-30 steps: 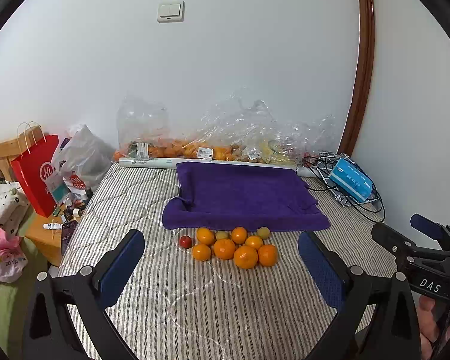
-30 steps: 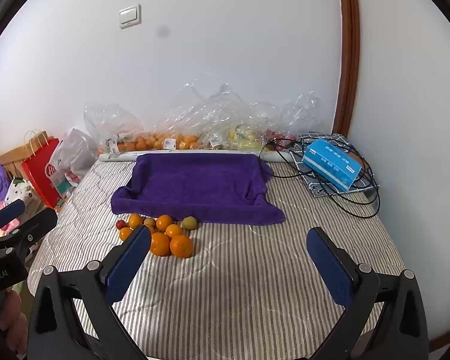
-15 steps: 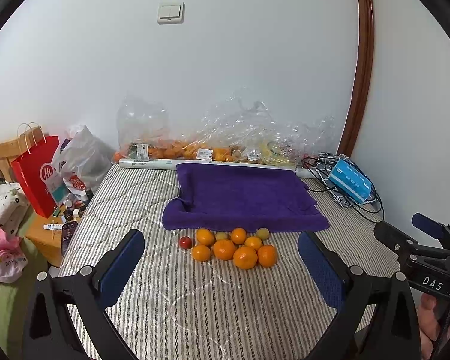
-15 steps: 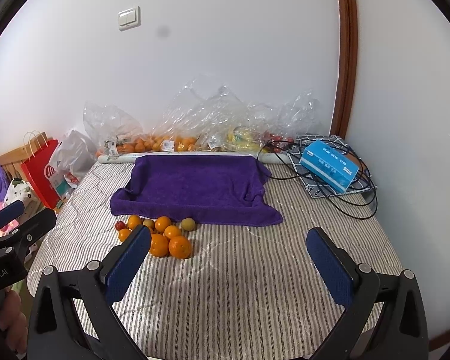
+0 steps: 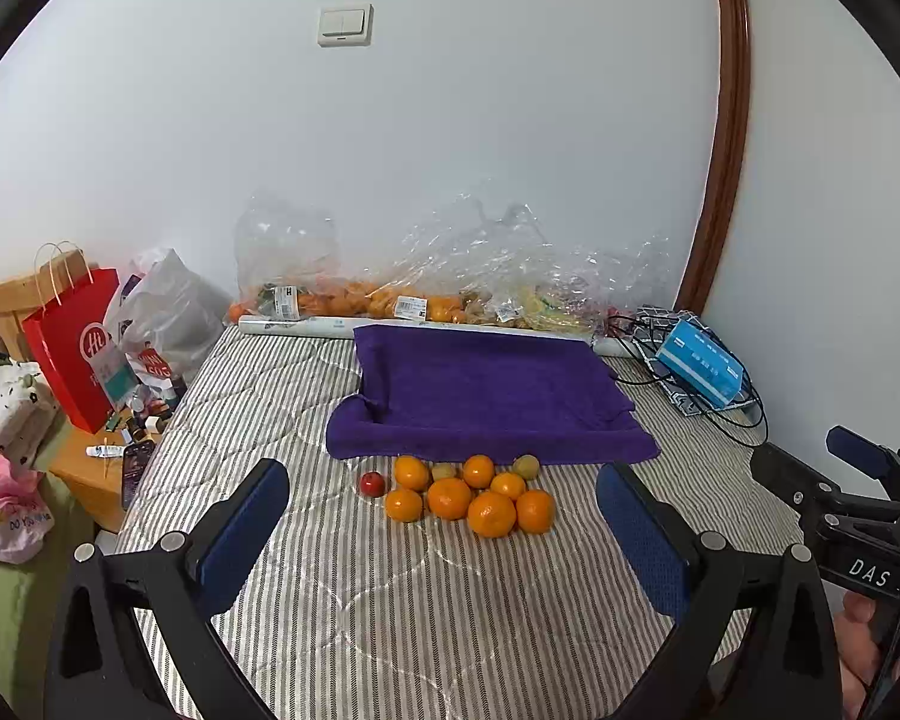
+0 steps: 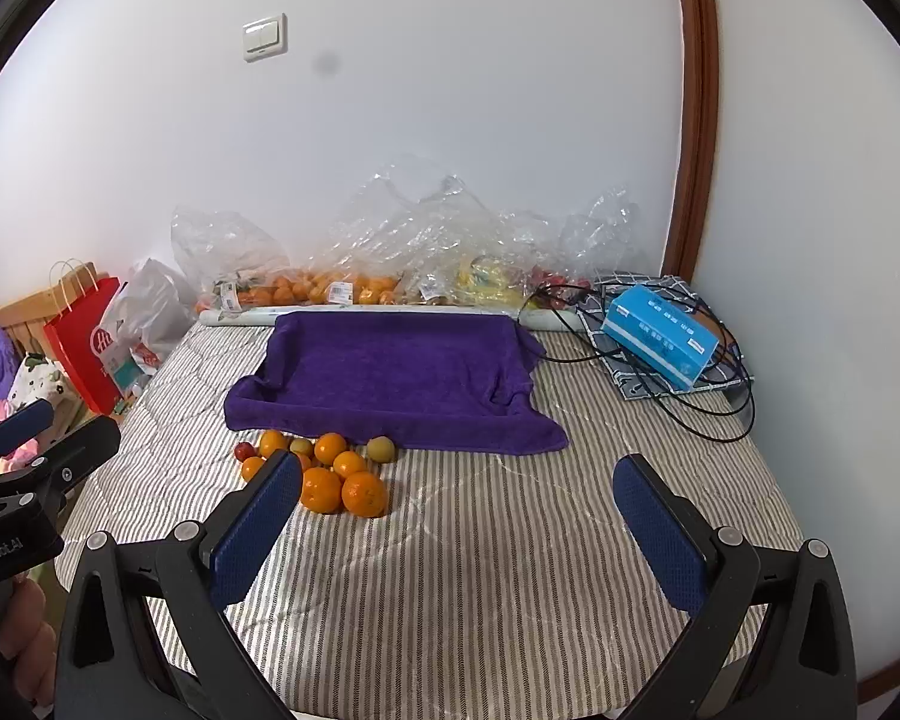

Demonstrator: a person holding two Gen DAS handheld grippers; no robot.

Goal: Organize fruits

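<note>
Standing at the far left beside the bed [image 5: 342, 600] are a red paper bag [image 5: 72, 354] and a grey plastic bag [image 5: 168, 312], leaning together near a small wooden stand. Hovering low over the striped mattress, the left gripper [image 5: 444, 534] is holding its blue-padded jaws spread wide, with nothing between them. Lying just ahead of it, touching one another in a tight cluster, are the oranges [image 5: 471, 495], with a small red fruit [image 5: 372, 483] at the cluster's left edge and two yellowish fruits [image 5: 527, 467] tucked among them. Sitting directly behind the cluster is a purple towel [image 5: 486, 396], draped so that its edges are rising like a shallow tray. Piling up along the wall behind it are clear plastic bags [image 5: 450, 276] with more fruit inside. Hanging further right, the right gripper [image 6: 459, 516] is also gaping wide and gripping nothing, its left pad overlapping the oranges in its own view. Resting at the far right are a blue box [image 6: 660, 336] and black cables [image 6: 720, 414].
</note>
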